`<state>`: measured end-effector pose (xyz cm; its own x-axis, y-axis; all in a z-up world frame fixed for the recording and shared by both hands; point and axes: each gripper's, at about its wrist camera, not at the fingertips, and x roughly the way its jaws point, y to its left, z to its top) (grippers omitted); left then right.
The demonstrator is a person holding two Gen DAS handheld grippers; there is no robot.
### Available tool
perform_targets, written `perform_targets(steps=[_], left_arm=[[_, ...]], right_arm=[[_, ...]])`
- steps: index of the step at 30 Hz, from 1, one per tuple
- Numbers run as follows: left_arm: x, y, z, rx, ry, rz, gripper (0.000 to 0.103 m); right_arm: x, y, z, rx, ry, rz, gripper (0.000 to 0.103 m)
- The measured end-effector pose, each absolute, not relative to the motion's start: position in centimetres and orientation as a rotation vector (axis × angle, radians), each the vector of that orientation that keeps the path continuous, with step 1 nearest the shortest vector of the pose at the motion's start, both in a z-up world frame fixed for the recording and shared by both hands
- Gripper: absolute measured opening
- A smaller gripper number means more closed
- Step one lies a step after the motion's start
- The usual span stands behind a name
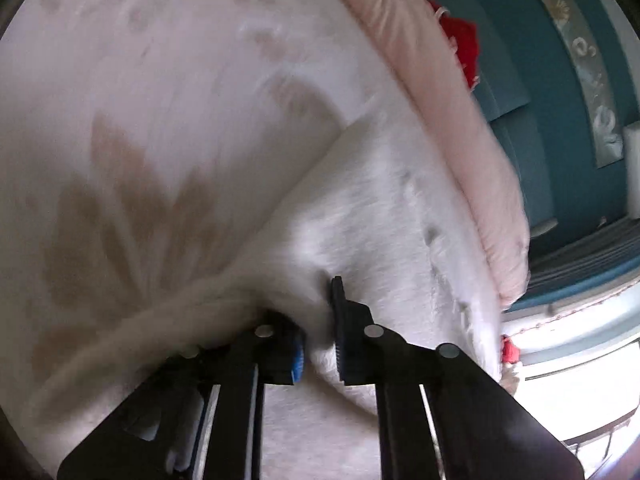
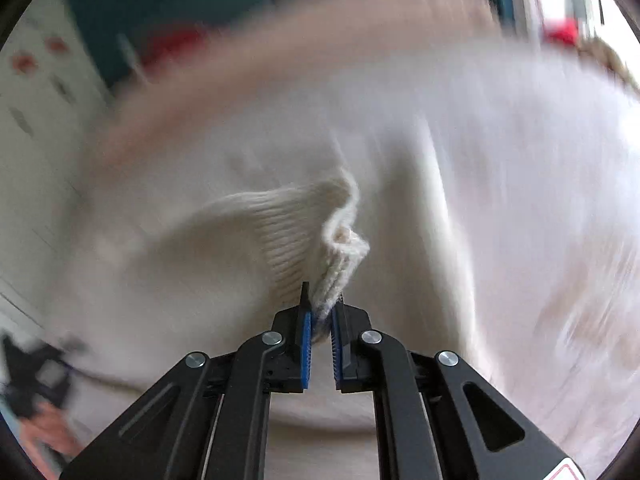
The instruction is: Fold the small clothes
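A cream knit sweater [image 2: 280, 216] fills the right wrist view, blurred by motion. My right gripper [image 2: 322, 312] is shut on its ribbed hem [image 2: 336, 256], which bunches up above the blue pads. In the left wrist view the same white knit garment [image 1: 380, 208] hangs over a pale sheet with faded tan leaf prints [image 1: 160, 120]. My left gripper [image 1: 318, 332] is shut on a fold of the garment, the fabric pinched between its two black fingers.
A pink quilt edge [image 1: 460, 120] runs along the bed beyond the garment. A red item [image 1: 464, 44] lies behind it against a teal wall [image 1: 560, 184]. A bright window [image 1: 580, 392] is at lower right. The other gripper and hand [image 2: 40, 392] show at lower left.
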<state>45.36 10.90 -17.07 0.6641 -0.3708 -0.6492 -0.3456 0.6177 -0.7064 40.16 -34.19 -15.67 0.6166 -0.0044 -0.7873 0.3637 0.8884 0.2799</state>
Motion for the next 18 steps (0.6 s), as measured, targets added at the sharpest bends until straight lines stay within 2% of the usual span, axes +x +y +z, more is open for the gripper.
perform_targets(steps=[6, 7, 9, 10, 12, 14, 15, 16, 17, 18], left_arm=[[44.9, 9.6, -16.6, -0.760, 0.808, -0.015, 0.009], [44.8, 9.3, -16.6, -0.727, 0.792, -0.017, 0.009], [44.8, 9.1, -16.5, -0.704, 0.775, -0.023, 0.009], [44.9, 9.2, -16.4, -0.713, 0.776, -0.027, 0.009], [44.7, 9.9, -16.5, -0.708, 0.790, -0.040, 0.011], [43.2, 10.3, -15.1, -0.655, 0.818, -0.062, 0.023], [42.0, 10.9, -14.2, -0.636, 0.822, -0.080, 0.041], [40.9, 11.5, -13.7, -0.634, 0.821, -0.093, 0.059], [38.9, 12.7, -12.8, -0.634, 0.823, -0.101, 0.068], [37.0, 13.9, -12.2, -0.632, 0.831, -0.094, 0.081]], right_arm=[[38.5, -34.2, -11.6, 0.503, 0.682, -0.142, 0.007], [38.7, -33.9, -12.2, 0.493, 0.685, -0.151, 0.008], [40.0, -34.5, -16.5, 0.467, 0.846, -0.185, 0.008], [39.4, -34.8, -16.9, 0.497, 0.823, -0.172, 0.006], [38.1, -35.8, -14.8, 0.582, 0.785, -0.190, 0.015], [35.4, -36.2, -12.6, 0.621, 0.748, -0.194, 0.030], [34.0, -36.3, -11.8, 0.627, 0.739, -0.181, 0.034], [31.6, -36.4, -11.0, 0.614, 0.747, -0.193, 0.047], [30.1, -36.4, -10.7, 0.602, 0.752, -0.206, 0.058], [27.0, -36.3, -10.5, 0.586, 0.765, -0.223, 0.060]])
